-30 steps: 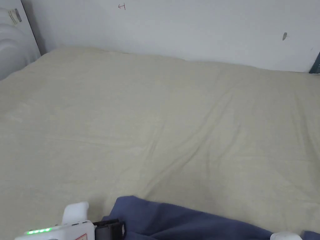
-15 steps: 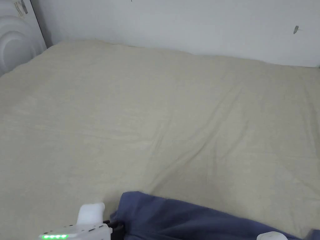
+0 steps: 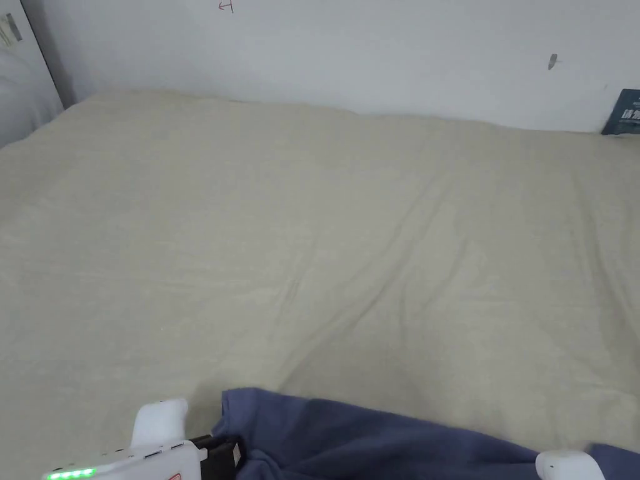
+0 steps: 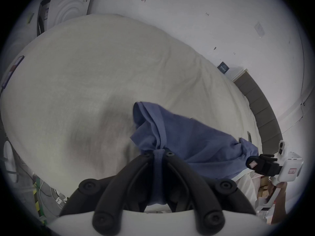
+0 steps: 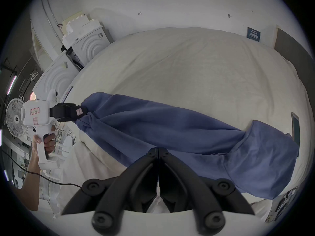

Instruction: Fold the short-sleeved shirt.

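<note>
The short-sleeved shirt (image 5: 170,129), blue, hangs stretched between our two grippers at the near edge of the bed (image 3: 312,219), and its far part rests on the beige sheet. The left gripper (image 4: 159,153) has both jaws pressed on a bunched fold of the cloth. The right gripper (image 5: 158,148) has its jaws together; the shirt lies just behind the tips, but we cannot tell whether they pinch it. A dark phone (image 5: 295,130) lies near the shirt.
</note>
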Tool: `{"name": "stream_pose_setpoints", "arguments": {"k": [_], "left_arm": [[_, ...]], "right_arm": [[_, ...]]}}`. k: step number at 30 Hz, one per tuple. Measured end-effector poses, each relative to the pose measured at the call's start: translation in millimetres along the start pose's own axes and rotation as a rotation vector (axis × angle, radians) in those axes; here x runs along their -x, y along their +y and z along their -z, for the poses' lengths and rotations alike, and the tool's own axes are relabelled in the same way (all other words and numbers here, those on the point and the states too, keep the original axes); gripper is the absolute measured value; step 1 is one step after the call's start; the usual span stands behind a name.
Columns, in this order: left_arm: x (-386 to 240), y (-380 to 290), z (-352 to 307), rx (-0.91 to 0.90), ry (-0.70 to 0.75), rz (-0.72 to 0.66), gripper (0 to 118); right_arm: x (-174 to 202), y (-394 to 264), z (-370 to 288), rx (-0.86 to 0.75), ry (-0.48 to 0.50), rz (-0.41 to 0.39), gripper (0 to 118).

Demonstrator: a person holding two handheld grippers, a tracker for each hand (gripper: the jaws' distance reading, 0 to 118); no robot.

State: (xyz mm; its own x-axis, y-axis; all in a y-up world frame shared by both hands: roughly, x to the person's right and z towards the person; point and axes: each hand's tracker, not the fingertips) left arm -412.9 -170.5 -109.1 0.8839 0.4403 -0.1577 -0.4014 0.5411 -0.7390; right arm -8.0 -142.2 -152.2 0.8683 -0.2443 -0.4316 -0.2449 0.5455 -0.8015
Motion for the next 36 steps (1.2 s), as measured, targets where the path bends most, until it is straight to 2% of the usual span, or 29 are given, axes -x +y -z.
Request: {"name": "stream_pose_setpoints", "arguments": {"k": [5,11,13,16,20,23,25,31,32,33,35,36], "left_arm": [[-36,16,-14,-0.043,-0.067,0.054,8],[-108,20,-6,-0.035,-0.211,0.17,8],[-133,18,8,0.001,-0.258,0.216,8],[-175,9,38,0.077,-0.246,0.297,8],[-223,-11,76,0.195,-0.356,0.333,8],[-252,-29,97,0.255,-0.334,0.439,8],[-262,-38,109,0.28,-0.325,0.459,8],[-263,-42,126,0.313,-0.291,0.395,10],[-263,-42,124,0.323,-0.302,0.399,14],[-264,-43,122,0.327,-0.317,0.417,26],[-263,-43,118,0.339,-0.329,0.456,84],[-263,-43,114,0.346,-0.342,0.468,106]], "right_arm": [[-16,-6,-12,-0.025,-0.016,0.034,5],[-42,-17,-33,-0.065,-0.04,0.091,5],[-50,-19,-38,-0.075,-0.045,0.104,5],[-66,-25,-49,-0.099,-0.063,0.139,5],[-87,-33,-61,-0.128,-0.067,0.2,5],[-101,-39,-68,-0.136,-0.085,0.228,5],[-110,-42,-72,-0.143,-0.09,0.244,5],[-124,-50,-75,-0.15,-0.103,0.285,5],[-124,-51,-74,-0.147,-0.103,0.284,5],[-125,-51,-74,-0.146,-0.104,0.287,5],[-124,-53,-72,-0.146,-0.097,0.296,5],[-124,-53,-71,-0.145,-0.095,0.3,5]]}}
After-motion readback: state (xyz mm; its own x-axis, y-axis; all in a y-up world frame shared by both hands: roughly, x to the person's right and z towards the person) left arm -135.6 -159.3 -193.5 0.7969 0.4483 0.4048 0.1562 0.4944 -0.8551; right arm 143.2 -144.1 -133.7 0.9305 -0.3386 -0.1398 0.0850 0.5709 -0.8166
